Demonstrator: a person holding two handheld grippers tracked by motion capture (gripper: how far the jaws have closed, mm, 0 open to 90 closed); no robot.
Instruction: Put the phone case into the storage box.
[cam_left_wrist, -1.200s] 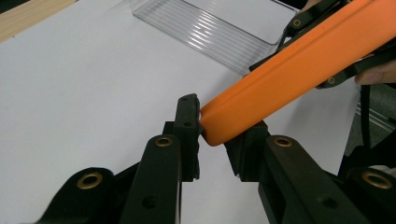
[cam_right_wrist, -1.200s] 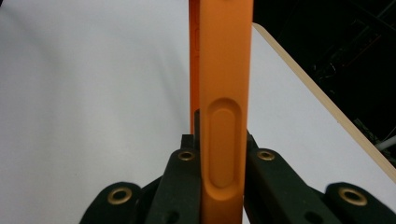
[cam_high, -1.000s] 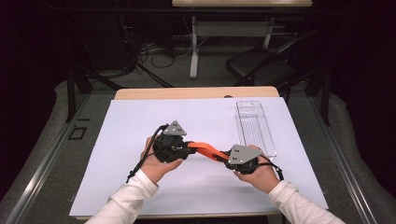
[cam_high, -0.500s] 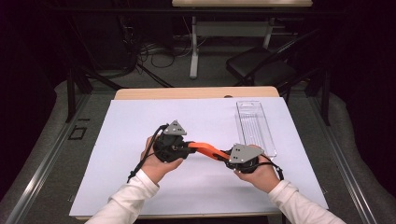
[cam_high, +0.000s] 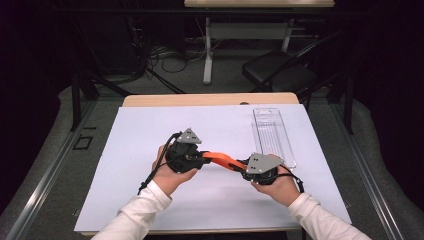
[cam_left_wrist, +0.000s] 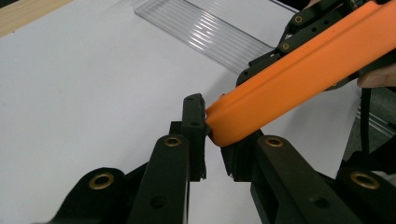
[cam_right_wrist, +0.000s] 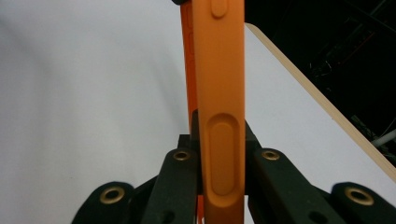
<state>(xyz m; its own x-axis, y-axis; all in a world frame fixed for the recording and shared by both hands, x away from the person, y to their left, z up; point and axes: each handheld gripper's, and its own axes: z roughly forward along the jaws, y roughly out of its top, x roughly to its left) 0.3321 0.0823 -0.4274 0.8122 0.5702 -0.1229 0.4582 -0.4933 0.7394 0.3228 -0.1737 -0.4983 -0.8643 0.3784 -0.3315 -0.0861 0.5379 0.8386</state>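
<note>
Orange case (cam_high: 222, 160) spans level between our hands, long axis running gripper to gripper. Left gripper (cam_left_wrist: 212, 135) clamps one end, right gripper (cam_right_wrist: 219, 140) the other; clear tray (cam_high: 274, 135) lies beyond the right hand.

Orange tool (cam_high: 220, 160): matt, smooth, rubbery-looking plastic with moulded oval recesses. Left gripper (cam_left_wrist: 212, 140) and right gripper (cam_right_wrist: 219, 154): matt black plastic links, brass-coloured shiny rivets at the pivots; grey plate (cam_high: 190, 136) on top looks like matt metal. Tray (cam_high: 273, 136): clear glossy plastic, ribbed floor. Table (cam_high: 210, 99): pale wood with a smooth edge, covered by a matt white sheet (cam_high: 150, 130), paper-like. Sleeves (cam_high: 137, 215): white cloth, soft weave.
</note>
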